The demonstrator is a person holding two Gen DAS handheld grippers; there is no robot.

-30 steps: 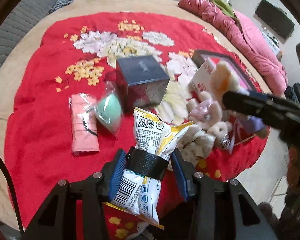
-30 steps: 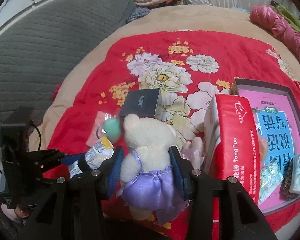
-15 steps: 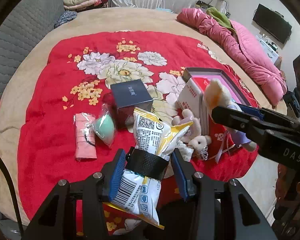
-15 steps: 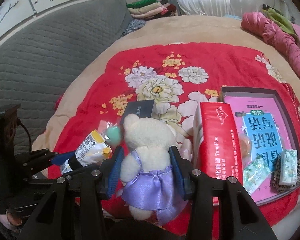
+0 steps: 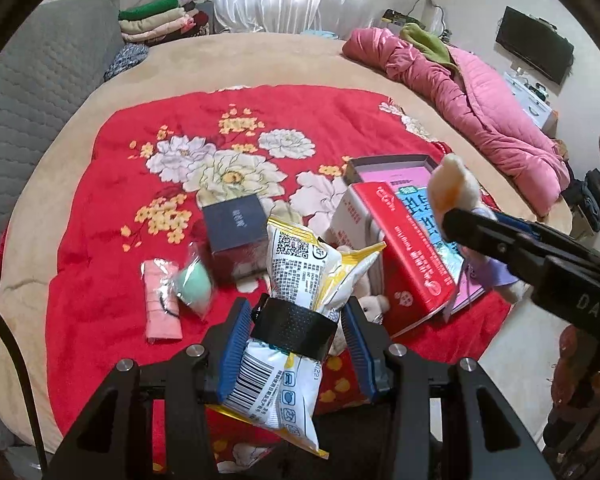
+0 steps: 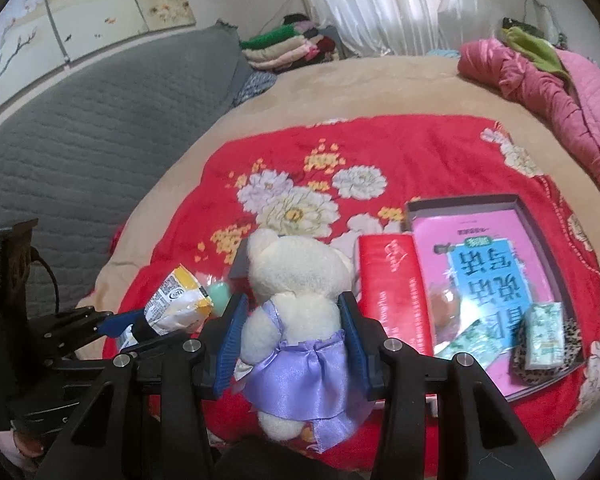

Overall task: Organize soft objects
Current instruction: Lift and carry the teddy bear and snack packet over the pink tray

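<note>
My left gripper is shut on a white and yellow snack packet with a black band round its middle, and holds it above the red floral blanket. My right gripper is shut on a cream teddy bear in a purple satin dress, also held clear of the blanket. In the left wrist view that bear shows at the right. The right wrist view has the snack packet at the left. Small plush bears lie on the blanket behind the packet.
A red tissue pack leans on a grey tray that holds a pink book and small packets. A dark box, a bagged green sponge and a pink packet lie on the blanket. Pink quilt at far right.
Both grippers have risen and drawn back from the blanket, each still holding its object; the things on the blanket look smaller and more of the room shows.
</note>
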